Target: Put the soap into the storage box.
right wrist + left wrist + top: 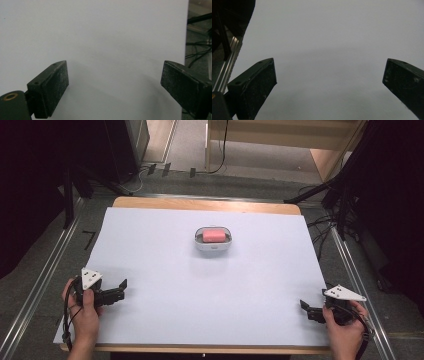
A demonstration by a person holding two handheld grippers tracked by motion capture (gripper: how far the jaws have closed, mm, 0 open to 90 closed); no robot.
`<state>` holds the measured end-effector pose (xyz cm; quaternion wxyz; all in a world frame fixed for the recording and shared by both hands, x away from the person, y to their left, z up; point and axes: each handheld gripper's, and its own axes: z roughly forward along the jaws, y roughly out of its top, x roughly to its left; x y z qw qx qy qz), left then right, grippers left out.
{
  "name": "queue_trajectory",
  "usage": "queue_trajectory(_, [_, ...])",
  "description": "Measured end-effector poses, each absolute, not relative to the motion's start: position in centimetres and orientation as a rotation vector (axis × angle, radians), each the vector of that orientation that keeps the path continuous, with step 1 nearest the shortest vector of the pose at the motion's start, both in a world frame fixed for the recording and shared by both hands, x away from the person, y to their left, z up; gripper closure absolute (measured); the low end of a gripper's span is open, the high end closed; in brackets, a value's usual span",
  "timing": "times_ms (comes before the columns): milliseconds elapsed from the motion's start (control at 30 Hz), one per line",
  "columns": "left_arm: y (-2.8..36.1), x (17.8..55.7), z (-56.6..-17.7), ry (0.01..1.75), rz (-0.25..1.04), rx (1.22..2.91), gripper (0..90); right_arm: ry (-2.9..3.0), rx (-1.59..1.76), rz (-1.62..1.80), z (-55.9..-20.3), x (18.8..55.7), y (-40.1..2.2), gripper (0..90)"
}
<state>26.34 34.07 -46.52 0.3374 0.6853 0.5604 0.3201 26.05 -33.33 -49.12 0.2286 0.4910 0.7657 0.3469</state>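
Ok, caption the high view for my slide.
Both tongs, left and right, open and empty at the white table's near corners; pink block in white dish beyond.

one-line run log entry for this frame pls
left gripper: open, empty, near-left table edge | right gripper: open, empty, near-right edge | pink soap: in white dish, table centre-far, untouched

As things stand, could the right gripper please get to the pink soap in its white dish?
Probably yes: the right gripper is open, and only bare table lies between it and the pink soap in the white dish.
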Motion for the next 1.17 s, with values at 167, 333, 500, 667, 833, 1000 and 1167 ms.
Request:
queue_trajectory(167, [34.07, 26.36, -46.53, 1.460, 0.834, 1.785, 0.0, 2.111, 1.333, 0.943, -49.25, 25.86, -33.11, 8.0])
queue_trajectory(333, [34.10, 26.37, -46.53, 1.461, 0.831, 1.784, 0.0, 2.120, 1.367, 0.979, -49.30, 26.07, -33.42, 9.4])
queue_trajectory(500, [34.10, 26.36, -46.53, 1.462, 0.832, 1.783, 0.0, 2.107, 1.380, 1.010, -49.27, 26.02, -33.69, 12.5])
queue_trajectory(667, [34.11, 26.36, -46.52, 1.463, 0.833, 1.782, 0.0, 2.100, 1.389, 1.021, -49.28, 26.05, -33.81, 11.5])
queue_trajectory(833, [34.13, 26.34, -46.51, 1.462, 0.834, 1.780, 0.0, 2.094, 1.404, 1.015, -49.29, 26.06, -33.82, 11.5])
queue_trajectory(1000, [34.11, 26.30, -46.50, 1.465, 0.836, 1.777, 0.0, 2.089, 1.398, 1.016, -49.28, 26.00, -33.87, 11.5])
queue_trajectory(1167, [34.12, 26.33, -46.51, 1.466, 0.837, 1.777, 0.0, 2.093, 1.377, 1.016, -49.26, 25.92, -33.72, 11.7])
